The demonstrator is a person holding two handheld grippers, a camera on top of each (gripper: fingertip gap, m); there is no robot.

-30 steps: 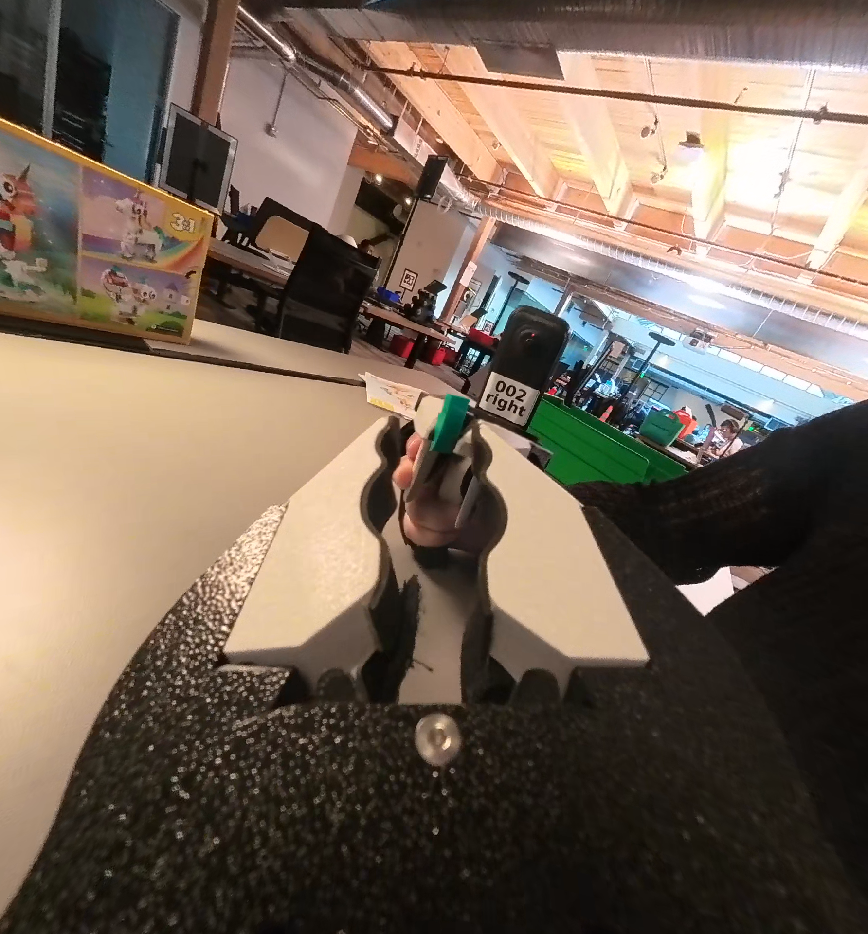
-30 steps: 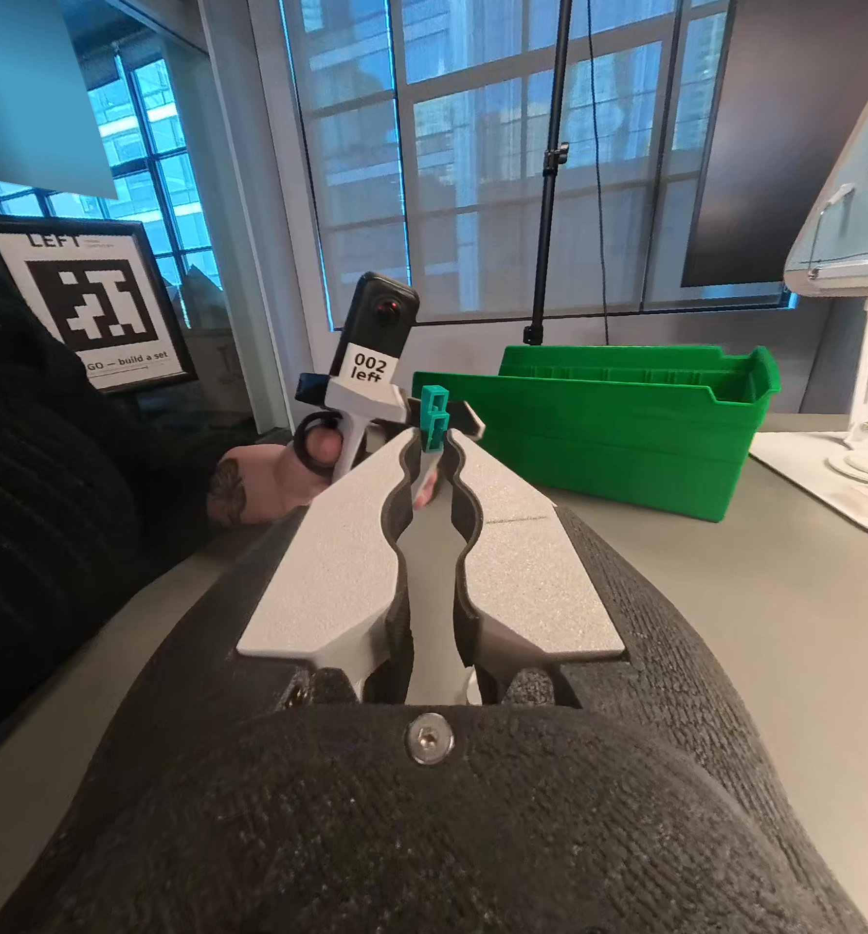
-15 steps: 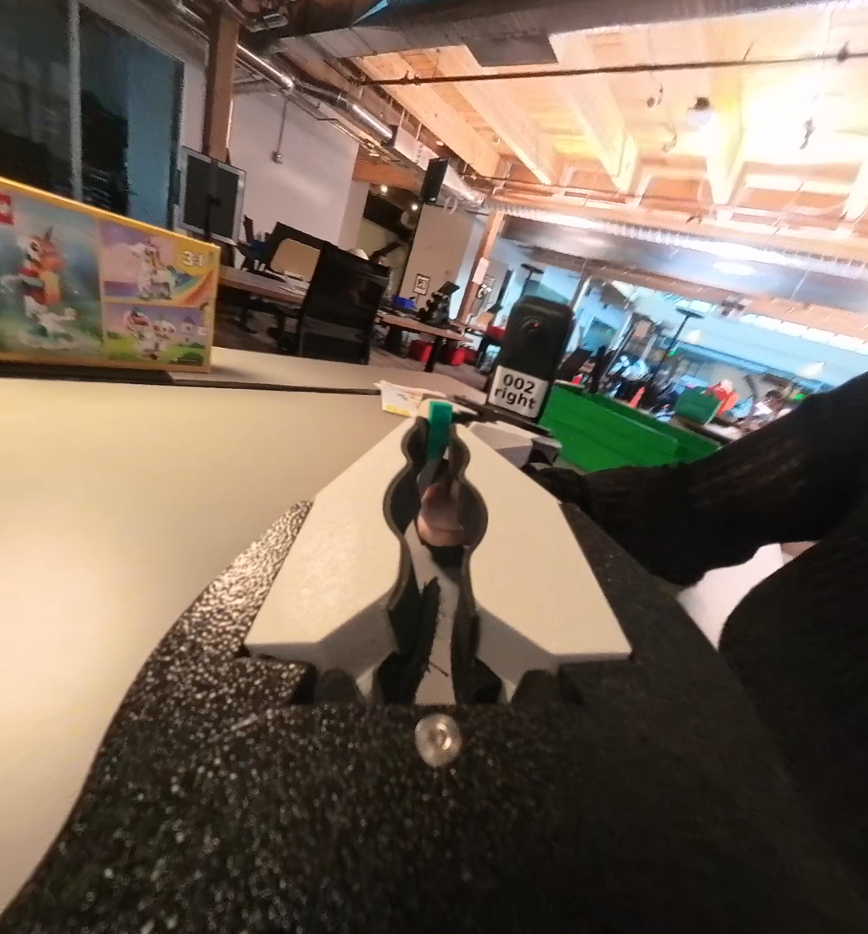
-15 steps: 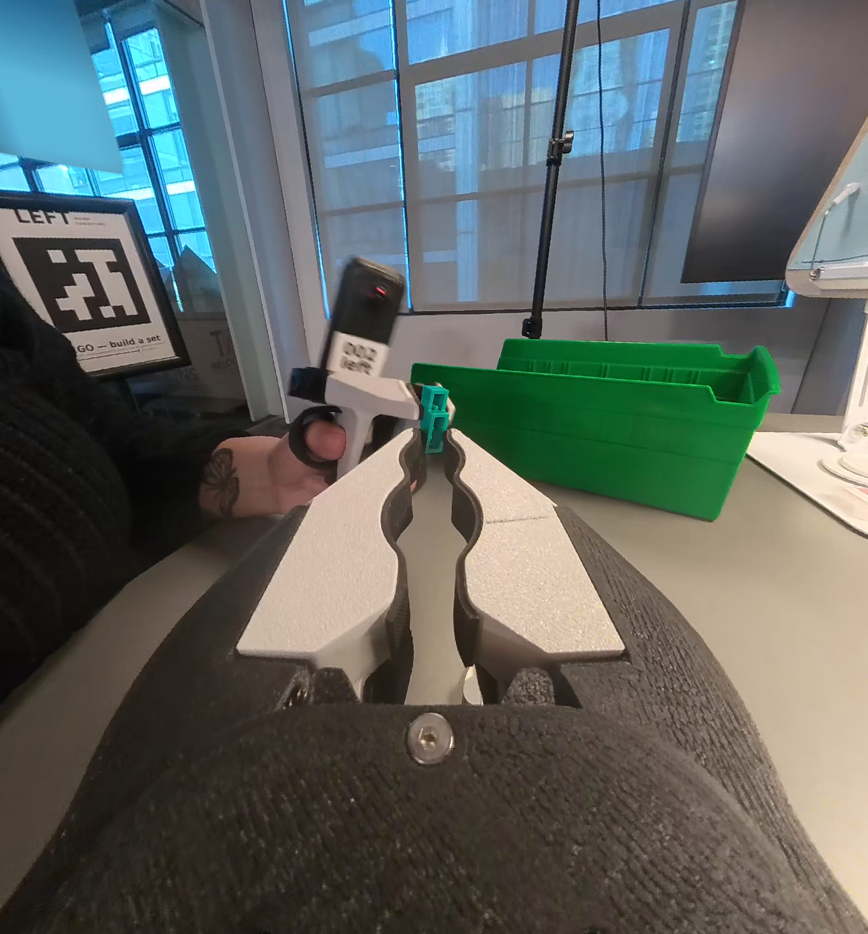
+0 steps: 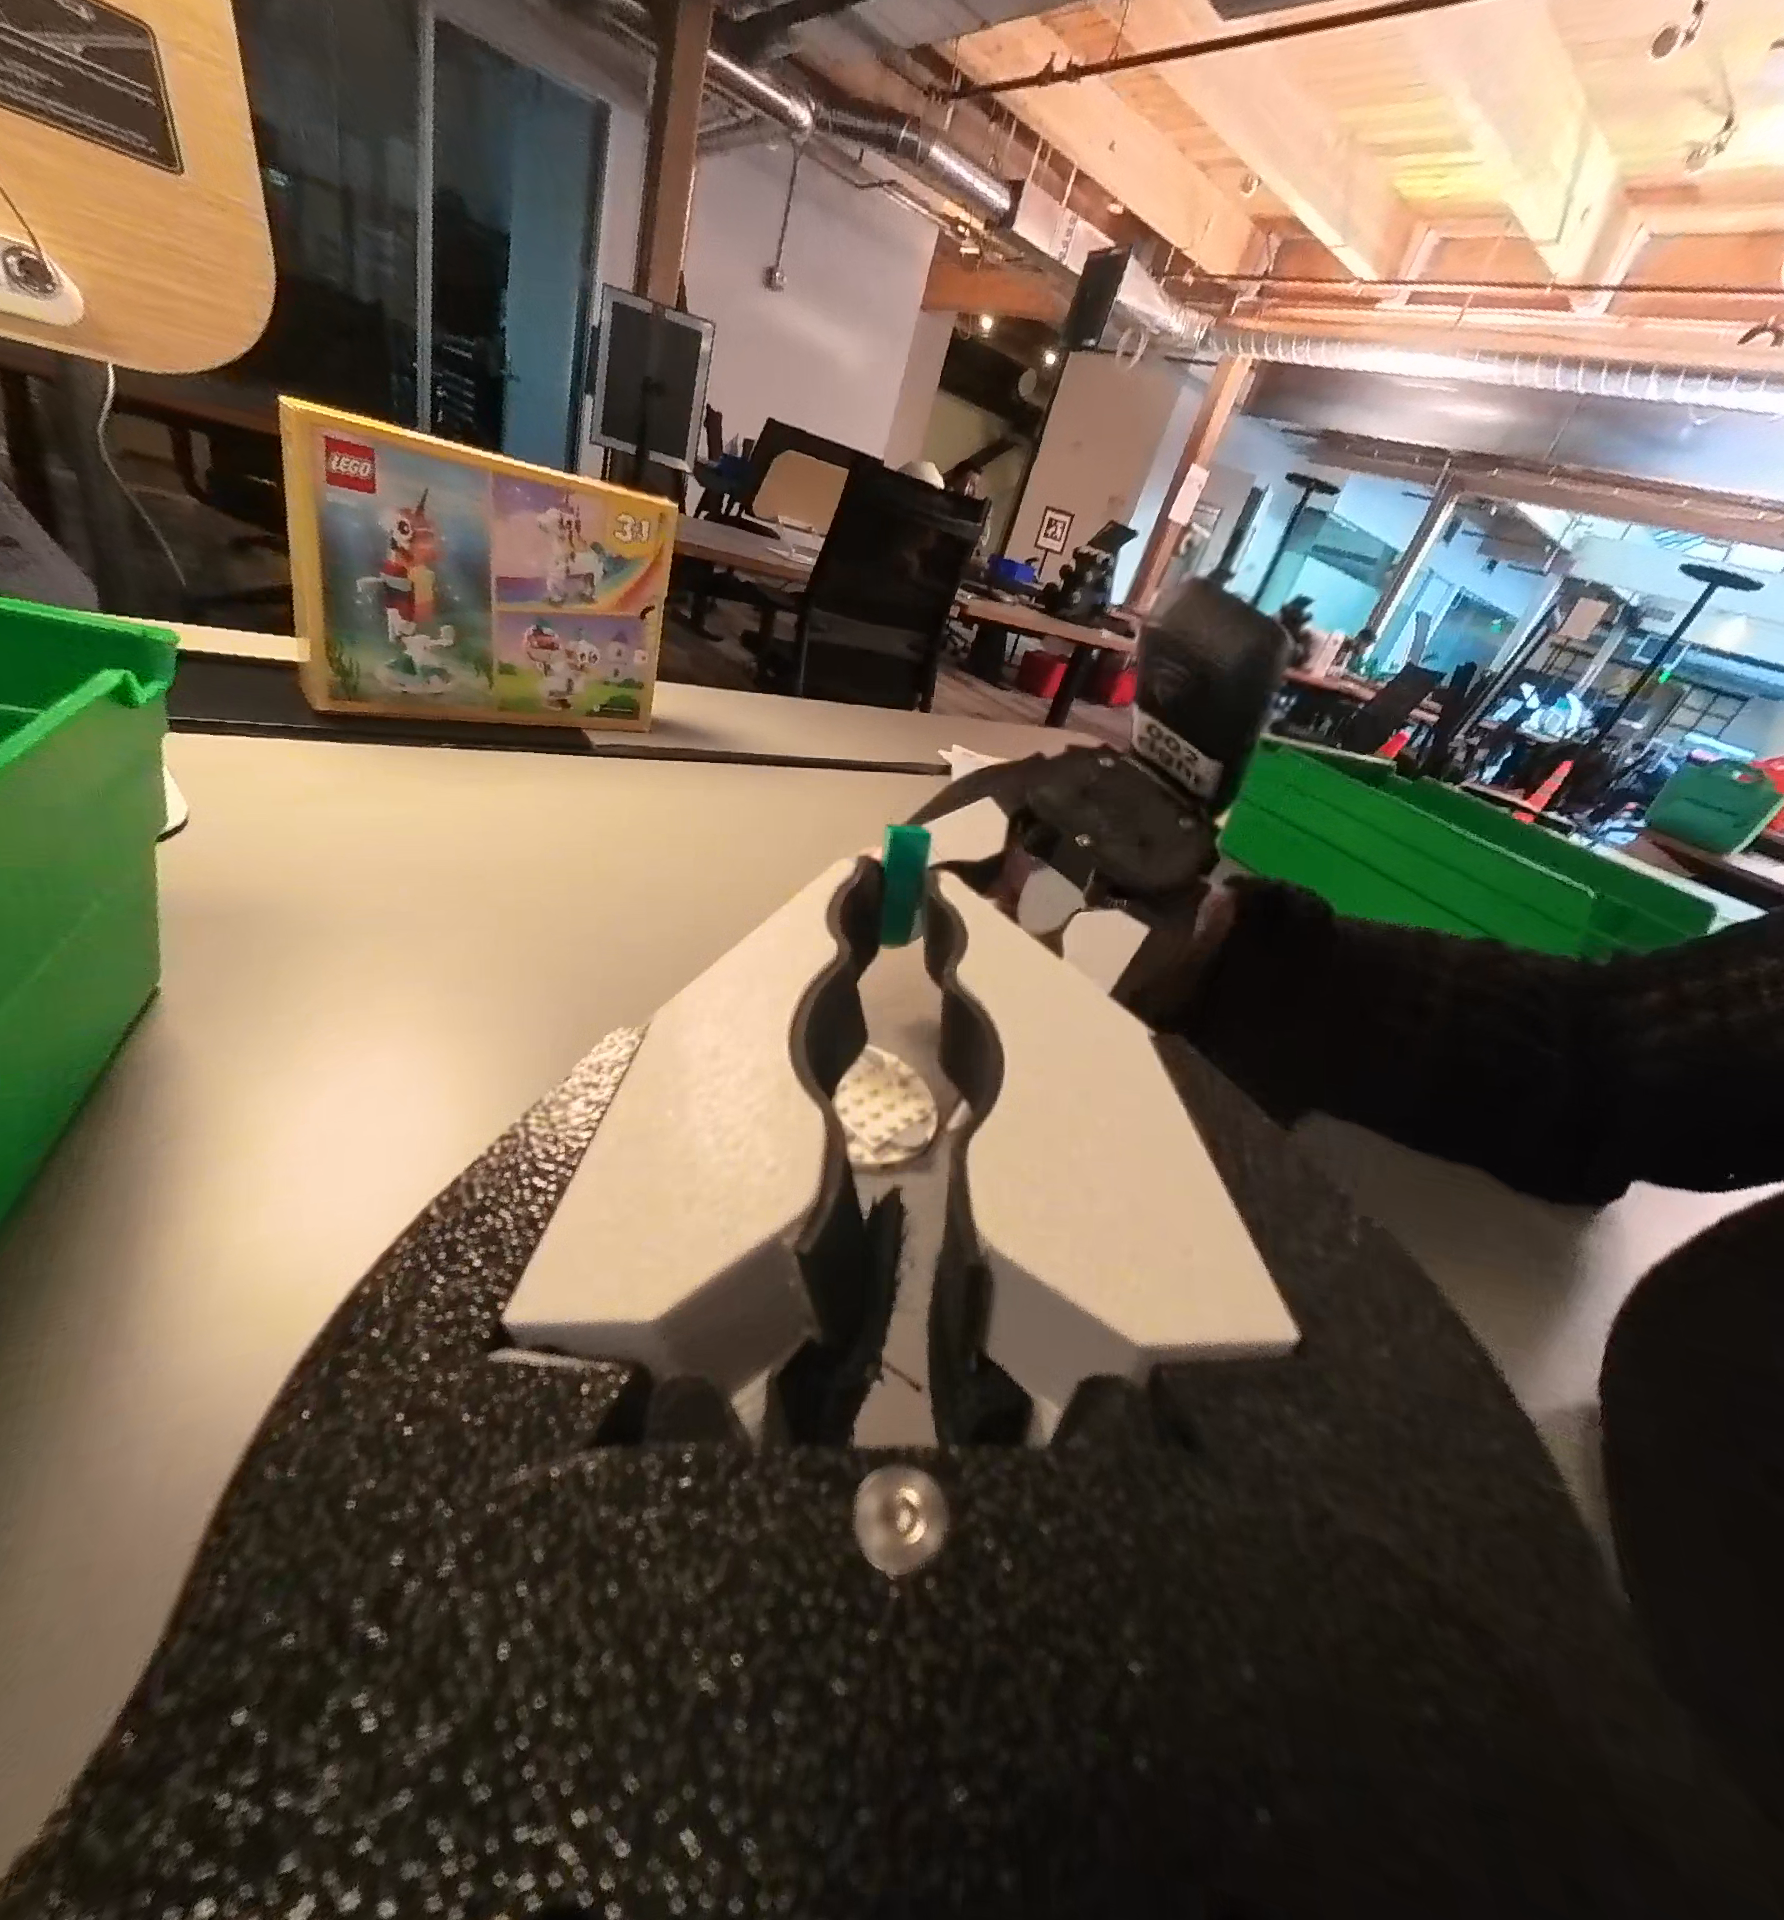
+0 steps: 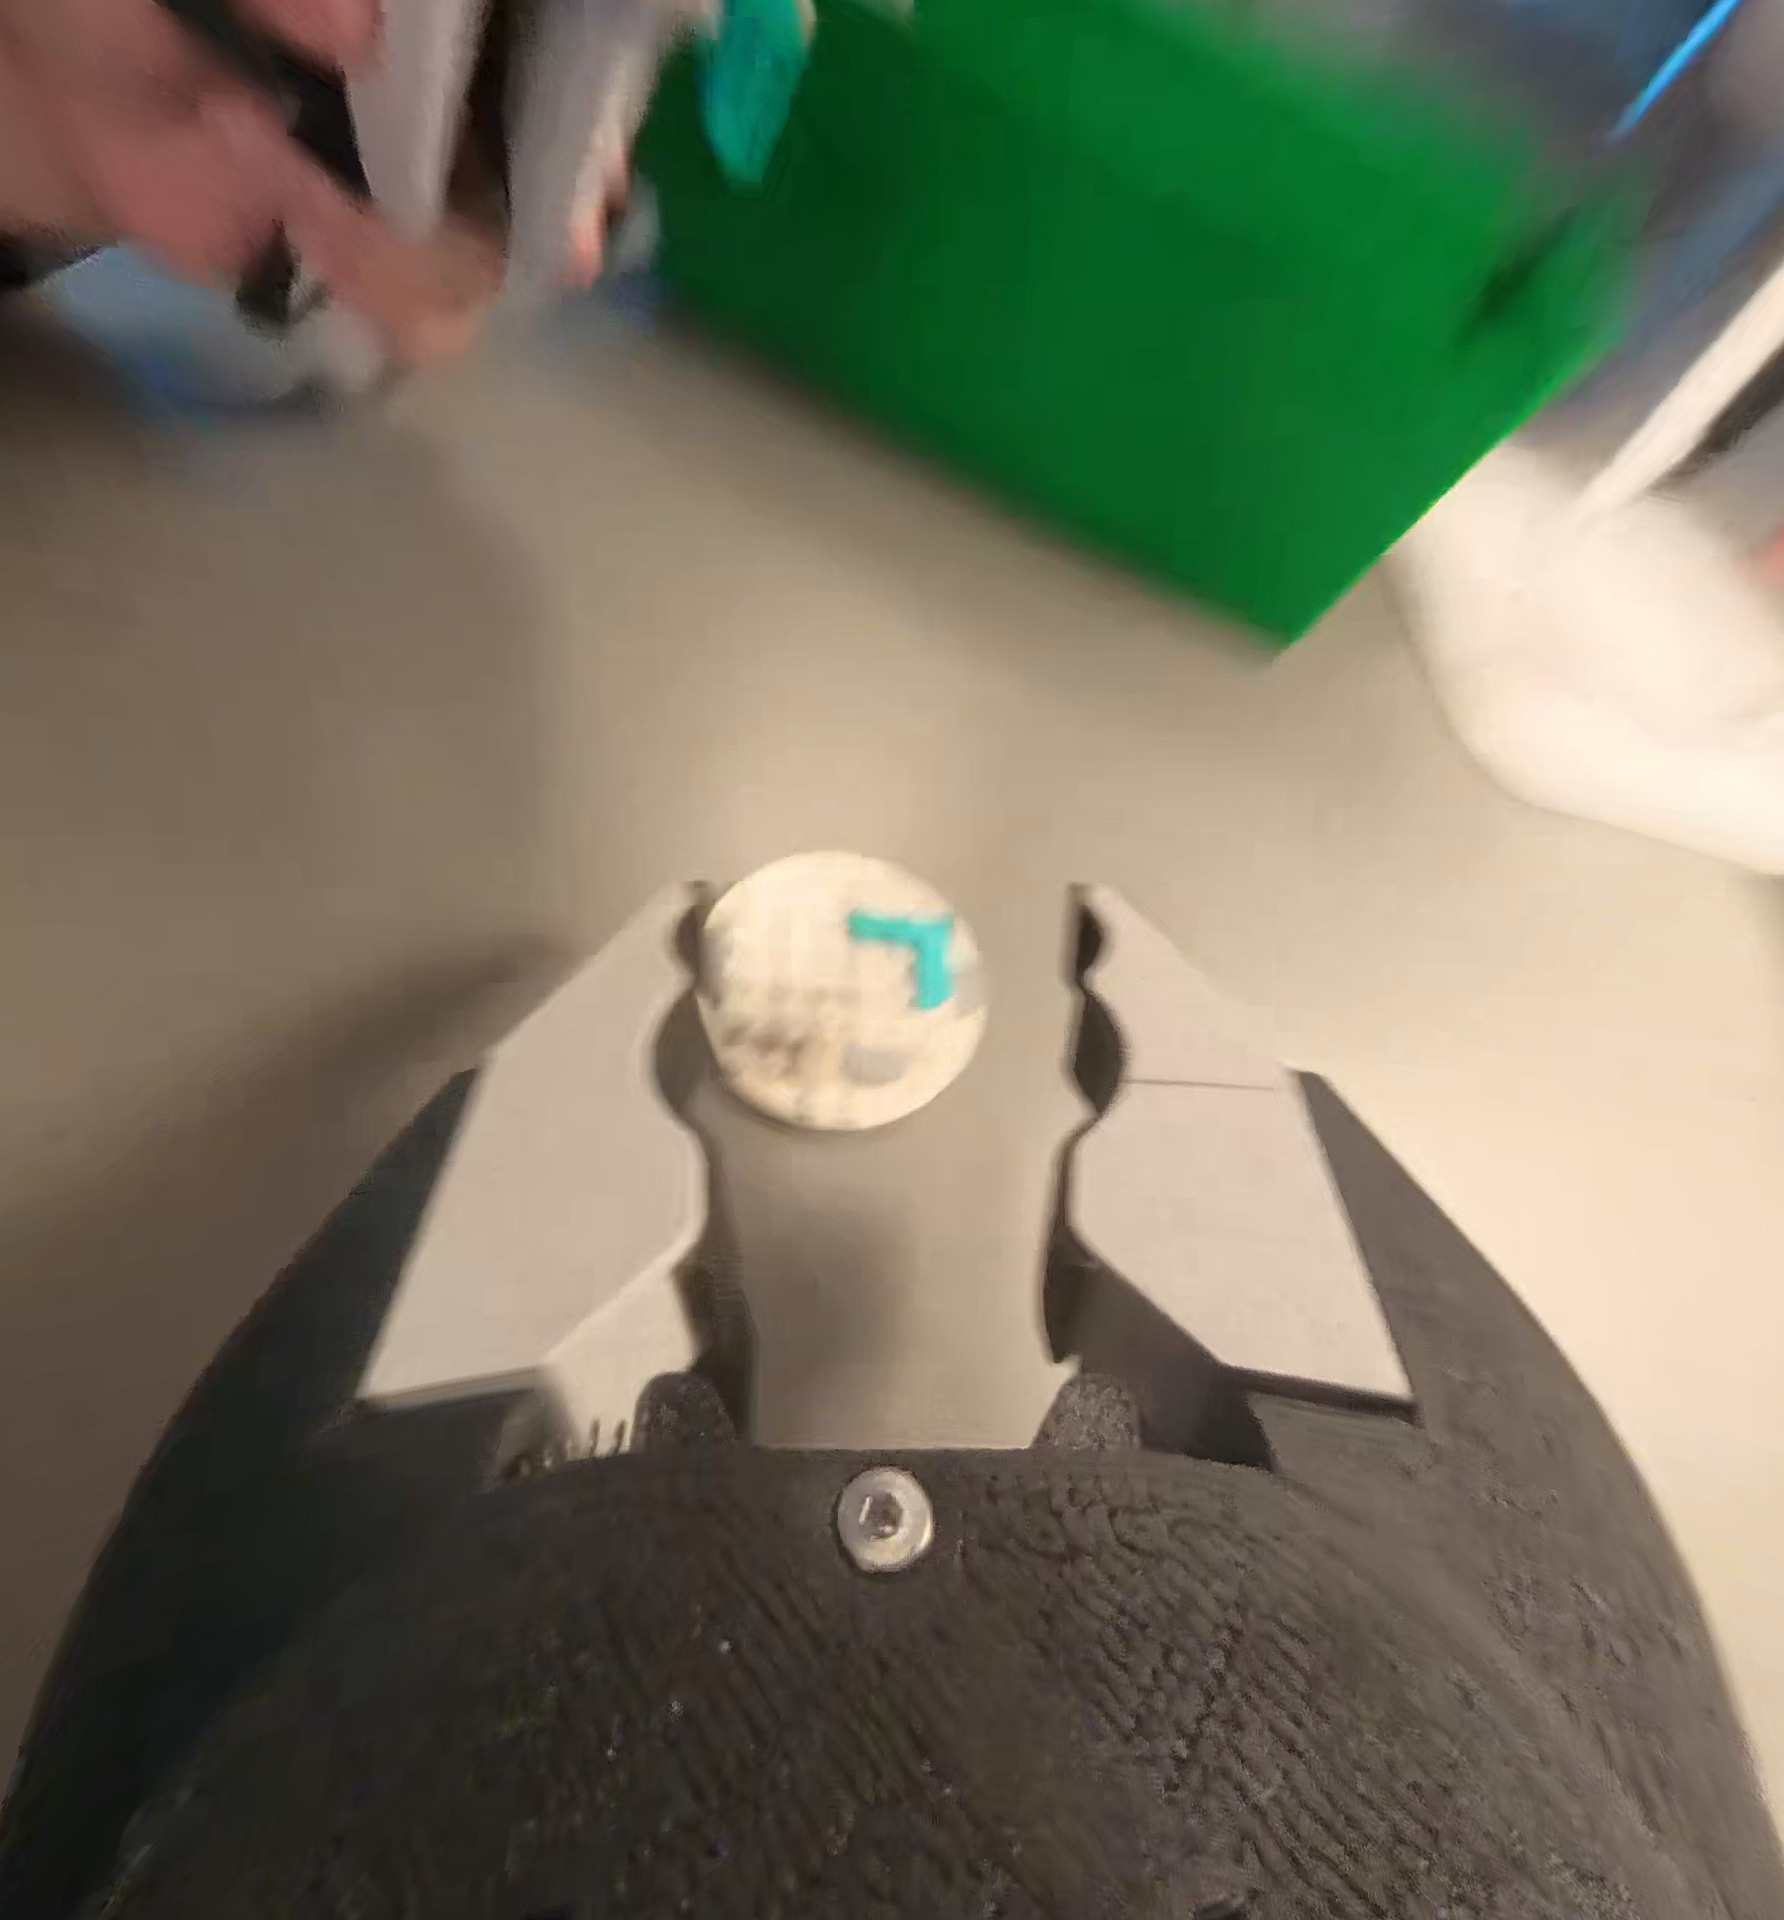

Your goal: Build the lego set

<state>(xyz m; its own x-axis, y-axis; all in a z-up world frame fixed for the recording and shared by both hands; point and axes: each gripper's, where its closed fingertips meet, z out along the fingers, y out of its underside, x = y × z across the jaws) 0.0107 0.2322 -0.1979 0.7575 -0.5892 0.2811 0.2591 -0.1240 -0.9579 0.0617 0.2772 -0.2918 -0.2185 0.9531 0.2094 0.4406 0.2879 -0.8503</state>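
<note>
My left gripper (image 5: 894,916) is shut on a small teal-green lego piece (image 5: 907,883) that stands up between its tips, held above the grey table (image 5: 431,935). A round white studded plate (image 5: 883,1107) lies on the table and shows through the gap between the left fingers. My right gripper (image 6: 883,914) is open, empty and points down at the plate (image 6: 826,1039), which carries a teal L-shaped piece (image 6: 914,940). The right wrist view is blurred. The left gripper with its piece (image 6: 753,83) shows at that view's top edge.
A green bin (image 5: 46,831) stands at the left of the left wrist view and another green bin (image 5: 1439,862) is at the right, behind the right gripper (image 5: 1096,831). The lego box (image 5: 483,603) stands at the far table edge. White blurred items (image 6: 1646,675) lie right of the bin (image 6: 1075,260).
The right gripper let go of the teal piece, opened and tipped down over the round plate. The left gripper kept the piece and swung left, bringing the left bin into view.
</note>
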